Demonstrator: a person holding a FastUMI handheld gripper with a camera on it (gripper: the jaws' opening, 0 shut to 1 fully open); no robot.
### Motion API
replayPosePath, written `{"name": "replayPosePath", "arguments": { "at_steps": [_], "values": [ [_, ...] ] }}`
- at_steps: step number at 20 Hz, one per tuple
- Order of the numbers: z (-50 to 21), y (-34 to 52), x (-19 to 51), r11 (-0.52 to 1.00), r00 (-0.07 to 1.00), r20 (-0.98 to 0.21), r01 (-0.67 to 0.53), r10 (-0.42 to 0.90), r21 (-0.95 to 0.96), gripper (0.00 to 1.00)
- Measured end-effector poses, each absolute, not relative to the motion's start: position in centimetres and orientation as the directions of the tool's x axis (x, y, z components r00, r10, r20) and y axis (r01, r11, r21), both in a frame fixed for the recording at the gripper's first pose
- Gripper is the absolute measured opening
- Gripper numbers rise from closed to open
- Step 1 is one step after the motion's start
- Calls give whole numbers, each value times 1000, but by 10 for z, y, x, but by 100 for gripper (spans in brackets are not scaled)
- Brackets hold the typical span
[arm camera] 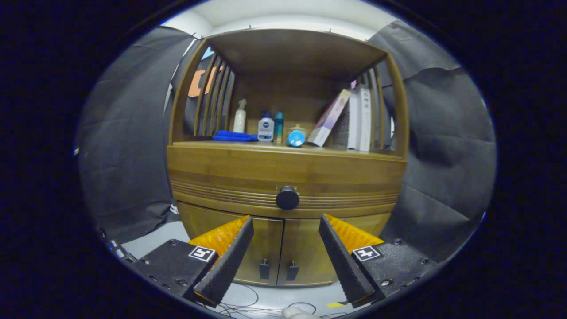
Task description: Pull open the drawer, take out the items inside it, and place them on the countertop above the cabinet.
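In the upper left of the frame, on the countertop (248, 146) above the cabinet (212, 221), a blue cloth (234, 136) lies flat beside a white spray bottle (239, 116). Moving right come a white lotion bottle (266, 127), a teal bottle (278, 126), a blue-capped tube (295, 138) lying with its cap toward the camera, and books (345, 117) leaning against the right slats. Whether any of these came from the drawer cannot be told. At centre the drawer (221, 177) sits closed, its front flush, its long axis running left to right and its round dark knob (287, 197) pointing straight out. The gripper (286, 229) hangs just short of the knob and below it, its fingers spread wide and holding nothing, likely so the knob fits between them.
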State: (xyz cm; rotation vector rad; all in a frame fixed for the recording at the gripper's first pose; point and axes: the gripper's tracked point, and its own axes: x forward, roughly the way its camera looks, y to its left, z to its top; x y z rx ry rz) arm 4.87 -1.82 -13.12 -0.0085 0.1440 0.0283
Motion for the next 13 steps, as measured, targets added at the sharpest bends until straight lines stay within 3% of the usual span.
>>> {"name": "replayPosePath", "arguments": {
  "at_steps": [4, 7, 13],
  "values": [
    [-76, -15, 31, 999, 995, -92, -46, 47, 14, 98],
    [-23, -19, -31, 998, 996, -56, -67, 68, 22, 98],
    [3, -37, -64, 998, 999, -29, -44, 45, 46, 98]
  ]
}}
